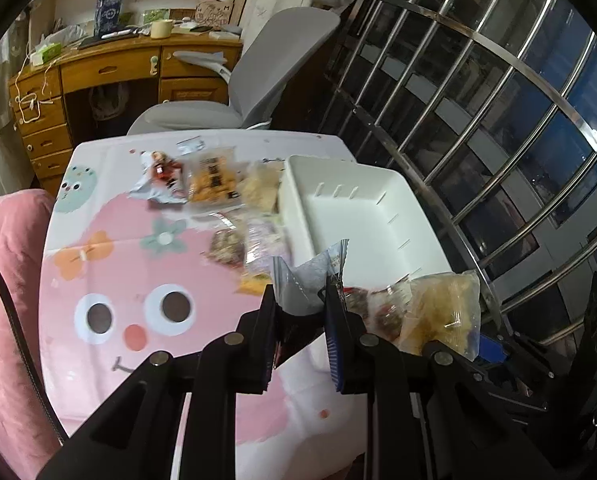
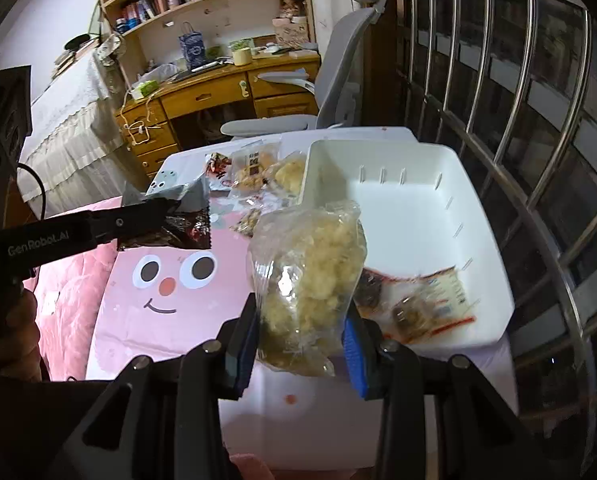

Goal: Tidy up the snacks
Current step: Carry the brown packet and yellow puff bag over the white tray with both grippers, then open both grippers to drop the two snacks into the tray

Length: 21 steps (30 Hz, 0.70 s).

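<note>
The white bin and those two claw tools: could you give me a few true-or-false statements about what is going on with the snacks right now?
1. The right gripper holds a clear bag of pale yellow snacks. True.
2. The left gripper is empty. False: it is clamped on a dark foil packet.
3. The white bin has nothing in it. False: one red-and-white packet lies inside.
4. More snack packets lie on the table beside the bin. True.
5. The tabletop shows a pink cartoon face. True.
</note>
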Available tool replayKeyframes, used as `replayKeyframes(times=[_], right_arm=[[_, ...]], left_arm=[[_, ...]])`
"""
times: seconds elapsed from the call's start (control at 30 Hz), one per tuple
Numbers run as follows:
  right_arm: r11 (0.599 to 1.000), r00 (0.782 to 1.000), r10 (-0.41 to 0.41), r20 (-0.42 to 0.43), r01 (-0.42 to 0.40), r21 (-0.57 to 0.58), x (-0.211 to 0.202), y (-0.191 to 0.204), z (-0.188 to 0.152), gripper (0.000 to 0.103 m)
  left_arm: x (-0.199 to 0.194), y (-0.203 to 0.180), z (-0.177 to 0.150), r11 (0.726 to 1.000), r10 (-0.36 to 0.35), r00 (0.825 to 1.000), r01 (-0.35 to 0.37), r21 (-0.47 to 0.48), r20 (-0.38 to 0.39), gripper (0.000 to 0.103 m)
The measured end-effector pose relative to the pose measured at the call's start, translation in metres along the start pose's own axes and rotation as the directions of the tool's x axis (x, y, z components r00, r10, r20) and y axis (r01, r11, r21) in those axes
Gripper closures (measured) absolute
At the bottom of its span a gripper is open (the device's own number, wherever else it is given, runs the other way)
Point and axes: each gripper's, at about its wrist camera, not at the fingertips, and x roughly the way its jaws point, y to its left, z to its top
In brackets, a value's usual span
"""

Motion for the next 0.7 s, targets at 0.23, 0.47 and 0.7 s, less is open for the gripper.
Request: replayKeyframes(times=[0.23,0.47,0.7], right_arm=[[0.996,0.999,0.054,0.000,-0.054,-0.065,-0.001,-0.051,0.012,0.065],[0.986,0.996,0.088,0.003,-0.087,-0.144,-0.001,-0.101,0.023,0.065],[0.977,0.992,0.130,0.000,-0.128,-0.170,0.003,-0.141,0.035,0.065]], left_arm=[[0.024,-0.056,0.002,1.000,0.006,1.000,-0.006,-0.014,0.027,0.083],[0.050,-0.101,0.008,0.998,0.021,0.998,-0.017,-0.055,0.066,0.083],[0.071,-0.134,0.016,0.995,0.085,0.995,-0.082,-0.058,0.048,0.069]])
